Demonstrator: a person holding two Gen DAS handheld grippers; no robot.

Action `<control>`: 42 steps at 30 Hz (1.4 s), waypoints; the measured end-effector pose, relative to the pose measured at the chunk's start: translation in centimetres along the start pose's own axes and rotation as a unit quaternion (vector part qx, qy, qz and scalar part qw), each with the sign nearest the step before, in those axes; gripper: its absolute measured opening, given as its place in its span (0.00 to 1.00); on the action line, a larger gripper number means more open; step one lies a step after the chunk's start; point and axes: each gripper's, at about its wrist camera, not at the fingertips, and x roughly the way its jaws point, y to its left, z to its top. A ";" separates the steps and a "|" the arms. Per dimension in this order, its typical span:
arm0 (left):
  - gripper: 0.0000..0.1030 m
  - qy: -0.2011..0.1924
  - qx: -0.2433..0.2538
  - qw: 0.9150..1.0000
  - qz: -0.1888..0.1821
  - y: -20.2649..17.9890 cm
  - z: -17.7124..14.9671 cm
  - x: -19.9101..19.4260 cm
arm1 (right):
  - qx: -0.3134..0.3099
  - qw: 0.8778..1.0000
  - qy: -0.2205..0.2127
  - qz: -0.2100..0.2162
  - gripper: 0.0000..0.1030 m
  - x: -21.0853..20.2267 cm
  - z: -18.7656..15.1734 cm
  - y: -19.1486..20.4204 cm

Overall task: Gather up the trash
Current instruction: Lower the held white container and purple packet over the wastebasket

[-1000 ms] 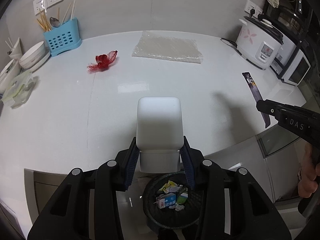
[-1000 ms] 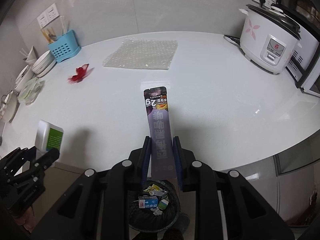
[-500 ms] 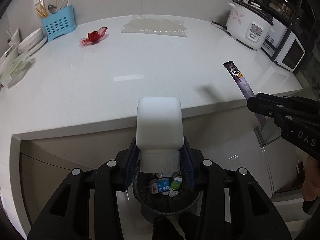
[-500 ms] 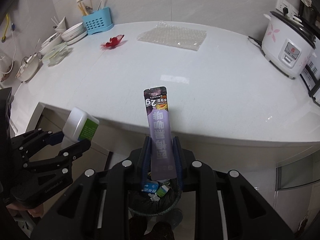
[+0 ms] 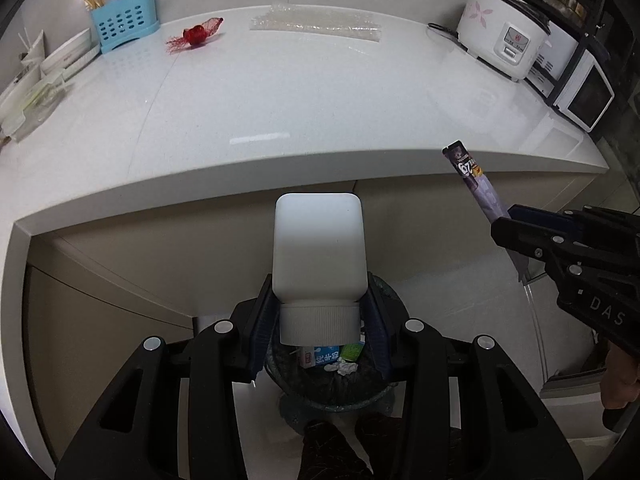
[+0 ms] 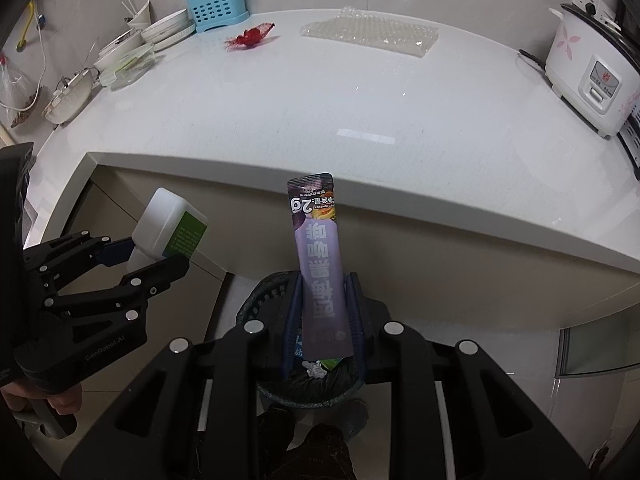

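My left gripper (image 5: 318, 320) is shut on a white plastic bottle (image 5: 319, 252), held by its ribbed cap end, bottom pointing away from me. It hangs over a dark trash bin (image 5: 336, 384) on the floor that holds a small milk carton and crumpled scraps. My right gripper (image 6: 323, 320) is shut on a long purple snack sachet (image 6: 320, 264), above the same bin (image 6: 280, 292). Each gripper shows in the other's view: the left gripper (image 6: 156, 256) with its white bottle (image 6: 168, 228), the right gripper (image 5: 506, 224) with its sachet (image 5: 476, 184). A red mesh scrap (image 5: 196, 34) and bubble wrap (image 5: 316, 24) lie on the counter.
The white counter edge (image 5: 240, 196) runs above the bin, with a cabinet front below. At the back stand a blue utensil holder (image 5: 124, 16), stacked dishes (image 6: 160, 30), a rice cooker (image 5: 500, 28) and a microwave (image 5: 584, 92). My shoes show beside the bin.
Both grippers have drawn back from over the counter and sunk, and now hang past its edge above the bin. Bottle and sachet stay gripped.
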 end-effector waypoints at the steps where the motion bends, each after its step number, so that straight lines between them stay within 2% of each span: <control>1: 0.39 0.001 0.000 1.000 0.000 0.1 -0.2 0.1 | 0.001 1.000 0.004 0.003 0.21 0.3 -0.3 0.1; 16: 0.39 0.035 -0.005 0.999 0.002 1.5 -3.5 2.1 | 0.006 0.998 0.059 0.011 0.21 5.1 -3.2 1.3; 38: 0.39 0.056 -0.020 0.998 0.005 2.5 -3.8 3.8 | 0.012 0.993 0.112 0.023 0.22 11.2 -5.4 1.6; 42: 0.39 0.063 -0.024 0.998 0.004 2.6 -3.9 4.4 | 0.025 0.993 0.111 0.027 0.36 11.3 -5.4 1.1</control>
